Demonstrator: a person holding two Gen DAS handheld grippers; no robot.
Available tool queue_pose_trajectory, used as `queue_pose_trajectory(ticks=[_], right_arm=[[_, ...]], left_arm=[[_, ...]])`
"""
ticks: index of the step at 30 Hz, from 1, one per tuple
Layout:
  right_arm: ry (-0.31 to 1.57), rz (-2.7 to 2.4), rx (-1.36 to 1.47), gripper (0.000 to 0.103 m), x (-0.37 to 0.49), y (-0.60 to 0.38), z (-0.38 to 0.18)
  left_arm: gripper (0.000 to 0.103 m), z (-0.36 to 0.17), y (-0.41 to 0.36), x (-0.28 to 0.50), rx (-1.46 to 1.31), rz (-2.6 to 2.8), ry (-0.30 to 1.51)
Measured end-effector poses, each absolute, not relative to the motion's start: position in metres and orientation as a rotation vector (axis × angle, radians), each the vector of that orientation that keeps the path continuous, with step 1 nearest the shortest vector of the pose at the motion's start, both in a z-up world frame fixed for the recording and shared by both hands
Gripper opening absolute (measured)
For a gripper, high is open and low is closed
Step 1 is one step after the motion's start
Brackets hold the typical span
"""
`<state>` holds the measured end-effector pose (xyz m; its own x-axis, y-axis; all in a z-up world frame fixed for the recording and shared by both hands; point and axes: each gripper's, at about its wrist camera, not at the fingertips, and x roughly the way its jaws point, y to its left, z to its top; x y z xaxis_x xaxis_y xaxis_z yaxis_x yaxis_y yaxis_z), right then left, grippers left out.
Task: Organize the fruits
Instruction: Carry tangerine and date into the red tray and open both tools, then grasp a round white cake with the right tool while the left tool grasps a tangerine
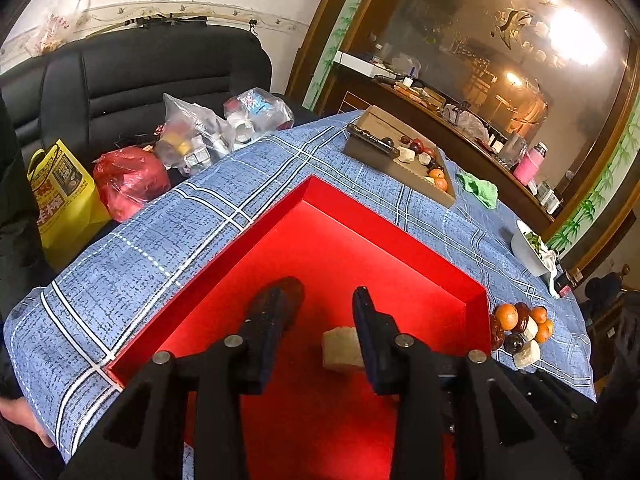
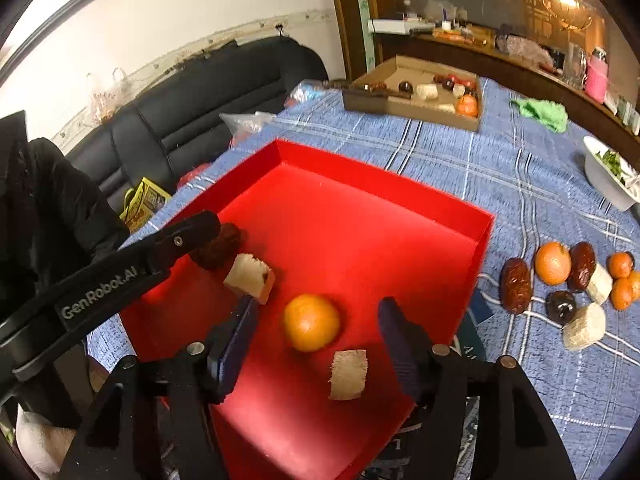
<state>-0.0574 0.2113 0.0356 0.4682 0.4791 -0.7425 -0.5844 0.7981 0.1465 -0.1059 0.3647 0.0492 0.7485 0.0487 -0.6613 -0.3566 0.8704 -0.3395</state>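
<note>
Covering blue plaid cloth [image 2: 500,168]: shallow red cardboard tray [image 2: 460,208]. Inside tray: round orange mandarin [image 2: 311,322] between spread right gripper [image 2: 316,332] fingers, ungripped; two pale rough blocks [image 2: 250,278]; dark oblong date [image 1: 294,296], long axis running away leftward, beside open left gripper [image 1: 316,320]. Best withdrawn straight up, avoiding nudges.

My left gripper's [image 1: 320,312] finger covers most of the dark date [image 1: 294,294], and the pale chunk [image 1: 342,348] is half tucked behind the other finger. The orange [image 2: 311,322] smears with blur between my right gripper's [image 2: 316,320] fingers. The cardboard box's [image 2: 412,110] small contents stay too tiny to name.
</note>
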Motion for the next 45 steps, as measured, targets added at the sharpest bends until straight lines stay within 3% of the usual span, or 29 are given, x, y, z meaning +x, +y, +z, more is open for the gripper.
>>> queue_pose_trajectory(ticks=[4,7,16,23,28,39,41,42,43,45], right_arm=[[0.837,0.644,-0.134,0.068,-0.062,0.202,0.045],[0.828,0.629,-0.103,0.071,-0.067,0.184,0.050],[0.812,0.431,0.015,0.071,-0.066,0.062,0.053],[0.868,0.291,0.138,0.071,-0.050,-0.019,0.036],[0.879,0.295,0.154,0.071,-0.031,-0.022,0.029],[0.897,0.338,0.029,0.070,0.009,0.031,0.008],[0.889,0.332,0.018,0.062,0.011,0.032,0.005],[0.891,0.335,0.016,0.047,0.014,0.032,0.004],[0.900,0.339,0.017,0.040,0.016,0.033,0.002],[0.906,0.351,0.032,0.040,0.017,0.030,0.001]], left_arm=[[0.059,0.056,0.357,-0.110,-0.460,0.236,0.693],[0.065,0.062,0.349,-0.112,-0.461,0.218,0.698],[0.070,0.085,0.321,-0.126,-0.492,0.132,0.659],[0.070,0.080,0.254,-0.103,-0.410,-0.023,0.738],[0.070,0.077,0.209,-0.091,-0.329,-0.139,0.784],[0.070,0.072,0.213,-0.072,-0.300,-0.096,0.804],[0.070,0.071,0.207,-0.063,-0.289,-0.117,0.810],[0.070,0.070,0.203,-0.060,-0.281,-0.129,0.812],[0.070,0.070,0.197,-0.051,-0.273,-0.148,0.818],[0.070,0.069,0.191,-0.039,-0.271,-0.168,0.836]])
